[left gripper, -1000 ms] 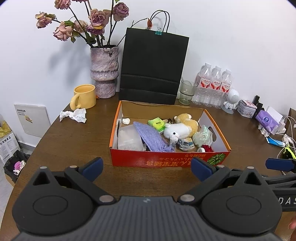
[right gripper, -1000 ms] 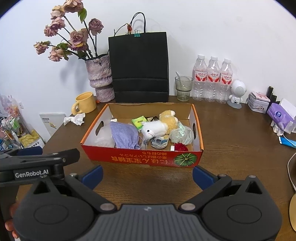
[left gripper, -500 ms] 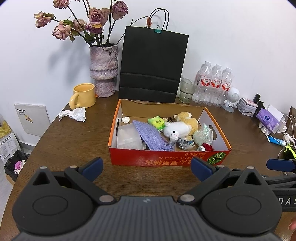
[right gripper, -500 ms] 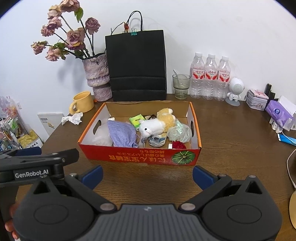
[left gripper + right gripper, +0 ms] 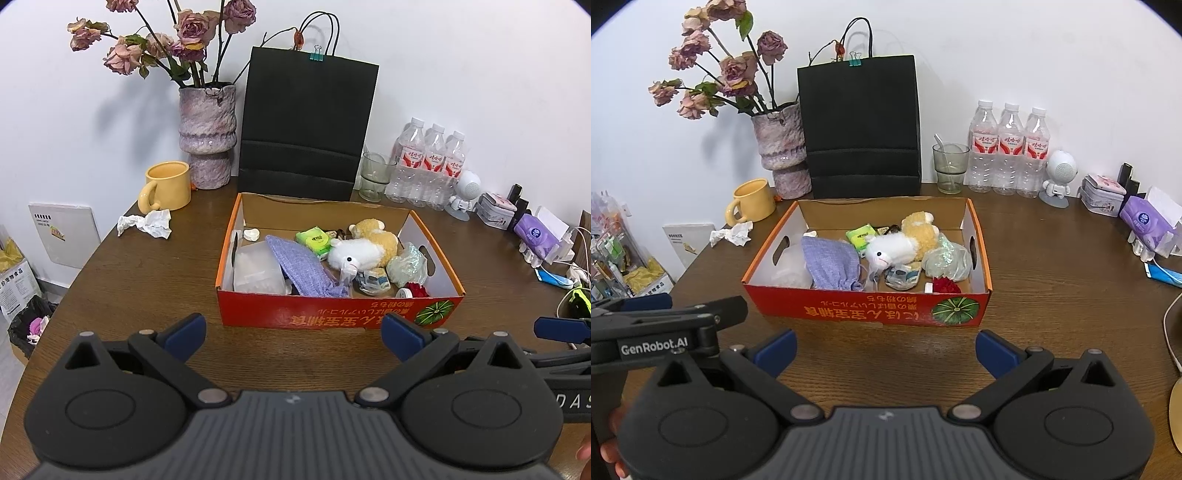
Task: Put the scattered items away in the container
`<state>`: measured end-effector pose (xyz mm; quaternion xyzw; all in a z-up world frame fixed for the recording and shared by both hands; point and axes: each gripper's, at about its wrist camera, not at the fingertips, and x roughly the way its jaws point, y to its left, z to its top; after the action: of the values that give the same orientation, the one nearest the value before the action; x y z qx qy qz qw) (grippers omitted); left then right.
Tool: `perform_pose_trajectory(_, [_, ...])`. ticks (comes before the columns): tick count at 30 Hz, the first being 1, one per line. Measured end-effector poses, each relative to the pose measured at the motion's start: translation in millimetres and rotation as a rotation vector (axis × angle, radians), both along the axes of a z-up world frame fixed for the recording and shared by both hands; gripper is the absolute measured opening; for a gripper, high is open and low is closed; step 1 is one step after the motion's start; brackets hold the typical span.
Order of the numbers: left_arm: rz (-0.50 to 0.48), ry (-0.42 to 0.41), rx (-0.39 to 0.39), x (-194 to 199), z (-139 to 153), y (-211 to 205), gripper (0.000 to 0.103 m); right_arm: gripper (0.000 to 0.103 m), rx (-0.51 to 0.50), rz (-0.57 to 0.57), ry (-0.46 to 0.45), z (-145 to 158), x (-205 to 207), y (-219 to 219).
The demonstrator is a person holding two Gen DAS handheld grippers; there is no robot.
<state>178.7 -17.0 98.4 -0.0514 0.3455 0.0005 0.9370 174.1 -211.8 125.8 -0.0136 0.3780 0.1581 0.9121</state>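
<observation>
Box [image 5: 332, 317] on table [image 5: 147, 288], holds plush toy [image 5: 354, 253], purple cloth [image 5: 303, 266] etc. L tool [image 5: 291, 334] & R tool [image 5: 884, 349] both spread wide, empty, near box front.

**Two wrist cameras, side by side, facing the wall**

The left wrist camera looks out from above the near edge of the tabletop [image 5: 147, 280], over its own spread blue fingertips [image 5: 184, 334], toward the far edge and the white wall. The red cardboard box [image 5: 332, 317] sits mid-frame, fairly near.

The right wrist camera faces the same way from a spot further right, with the box [image 5: 849, 310] again central and slightly closer.

Both share the box, the black paper bag [image 5: 306, 129], the vase [image 5: 207, 129] and the bottles [image 5: 432, 162]. Each view catches the other gripper at its lower side edge.
</observation>
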Motion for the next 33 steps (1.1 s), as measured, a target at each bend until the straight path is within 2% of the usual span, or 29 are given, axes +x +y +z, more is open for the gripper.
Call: perform_pose_trajectory(33, [0.001, -0.003, 0.004, 1.5, -1.6, -0.2, 0.103, 0.103, -0.007, -0.004, -0.01, -0.7, 1.3, -0.4])
